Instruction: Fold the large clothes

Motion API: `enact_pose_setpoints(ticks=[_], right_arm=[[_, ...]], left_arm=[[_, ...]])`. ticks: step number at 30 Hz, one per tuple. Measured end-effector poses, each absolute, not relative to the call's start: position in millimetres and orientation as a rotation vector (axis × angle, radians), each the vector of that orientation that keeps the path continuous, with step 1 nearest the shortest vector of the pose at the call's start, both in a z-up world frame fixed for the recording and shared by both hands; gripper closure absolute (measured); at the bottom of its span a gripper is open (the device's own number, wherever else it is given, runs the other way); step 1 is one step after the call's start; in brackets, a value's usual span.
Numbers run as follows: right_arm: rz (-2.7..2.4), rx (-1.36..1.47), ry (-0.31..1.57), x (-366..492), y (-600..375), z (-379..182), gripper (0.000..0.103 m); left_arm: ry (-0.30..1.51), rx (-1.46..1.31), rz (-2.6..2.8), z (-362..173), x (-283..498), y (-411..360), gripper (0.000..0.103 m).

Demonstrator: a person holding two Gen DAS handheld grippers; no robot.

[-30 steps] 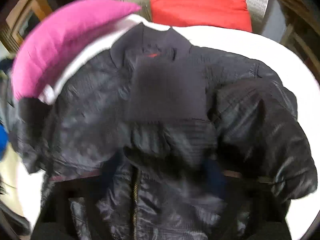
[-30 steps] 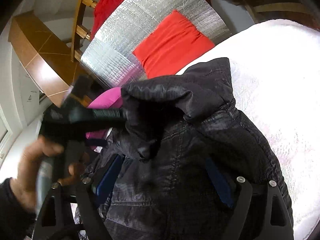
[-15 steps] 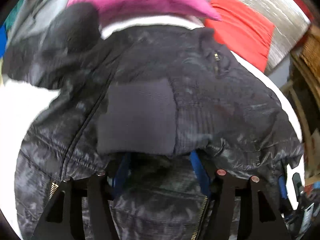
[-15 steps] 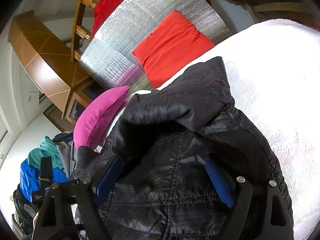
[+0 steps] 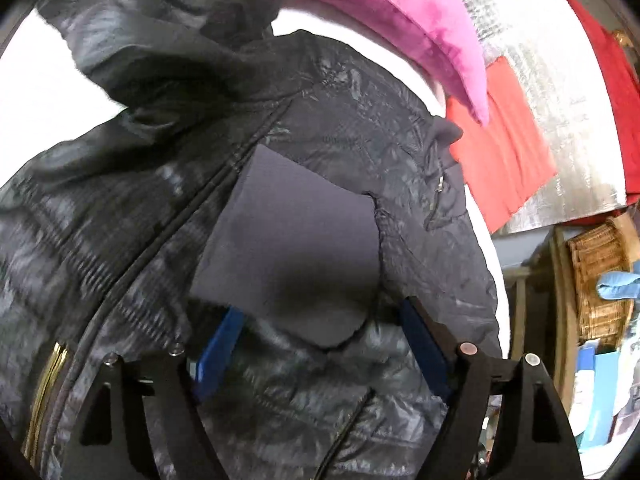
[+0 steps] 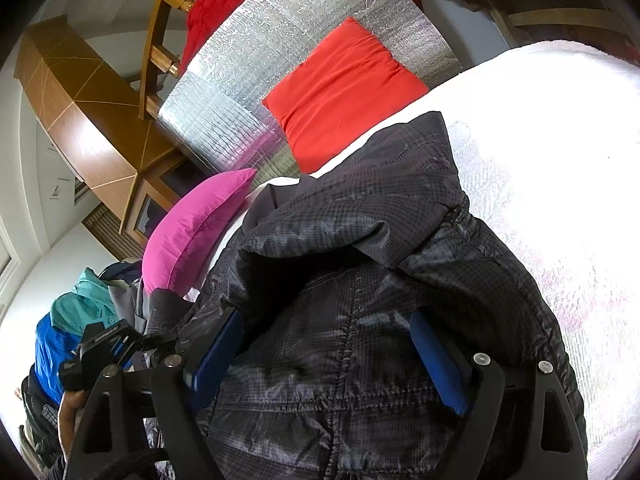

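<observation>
My left gripper [image 5: 320,328] has just been opening; its blue pads straddle the knit cuff [image 5: 288,248] without pressing. My right gripper [image 6: 328,344] stands wide over the black jacket [image 6: 380,280], which lies on the white bed [image 6: 560,140], bare bedding free to its right.

jacket [image 5: 340,128] hem cut off below, sleeve [image 5: 168,32] motion-blurred

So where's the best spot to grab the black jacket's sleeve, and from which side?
Probably the knit cuff of the black jacket: it lies flat on top, matte and thicker than the slippery quilted shell. Come from the near side, where the cuff's free end lies between the open left tongs, whose jaws have just been opening.
</observation>
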State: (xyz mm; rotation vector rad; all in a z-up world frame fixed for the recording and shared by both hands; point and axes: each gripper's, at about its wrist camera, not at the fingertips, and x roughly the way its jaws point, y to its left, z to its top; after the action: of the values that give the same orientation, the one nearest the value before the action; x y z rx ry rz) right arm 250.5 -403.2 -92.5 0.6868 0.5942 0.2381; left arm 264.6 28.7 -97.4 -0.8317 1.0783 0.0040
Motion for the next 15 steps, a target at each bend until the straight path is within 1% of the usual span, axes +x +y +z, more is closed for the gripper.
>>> enact_pose_setpoints(ticks=[1, 3, 4, 5, 6, 9, 10, 12, 15], right_arm=[[0.238, 0.688, 0.593, 250, -403, -92, 0.015], [0.240, 0.690, 0.592, 250, -403, -92, 0.015], [0.240, 0.691, 0.591, 250, -403, -91, 0.015], [0.241, 0.692, 0.590, 250, -403, -92, 0.015], [0.242, 0.694, 0.590, 250, -404, -91, 0.015], [0.243, 0.695, 0.593, 250, -404, -91, 0.015], [0.242, 0.694, 0.596, 250, -404, -91, 0.015], [0.240, 0.688, 0.614, 251, -403, -88, 0.015], [0.277, 0.749, 0.648, 247, -409, -79, 0.015]], left_arm=[[1.082, -0.831, 0.026, -100, 271, 30, 0.023], [1.096, -0.829, 0.041, -102, 282, 28, 0.078], [1.124, -0.780, 0.042, -96, 288, 23, 0.078], [1.095, -0.712, 0.044, -81, 293, 19, 0.084], [1.038, -0.612, 0.034, -57, 297, 12, 0.092], [0.806, -0.384, -0.005, 16, 292, -3, 0.092], [0.743, -0.332, -0.004, 32, 286, -5, 0.092], [0.713, -0.272, 0.005, 39, 283, -4, 0.092], [0.784, -0.238, 0.024, 13, 294, 0, 0.092]])
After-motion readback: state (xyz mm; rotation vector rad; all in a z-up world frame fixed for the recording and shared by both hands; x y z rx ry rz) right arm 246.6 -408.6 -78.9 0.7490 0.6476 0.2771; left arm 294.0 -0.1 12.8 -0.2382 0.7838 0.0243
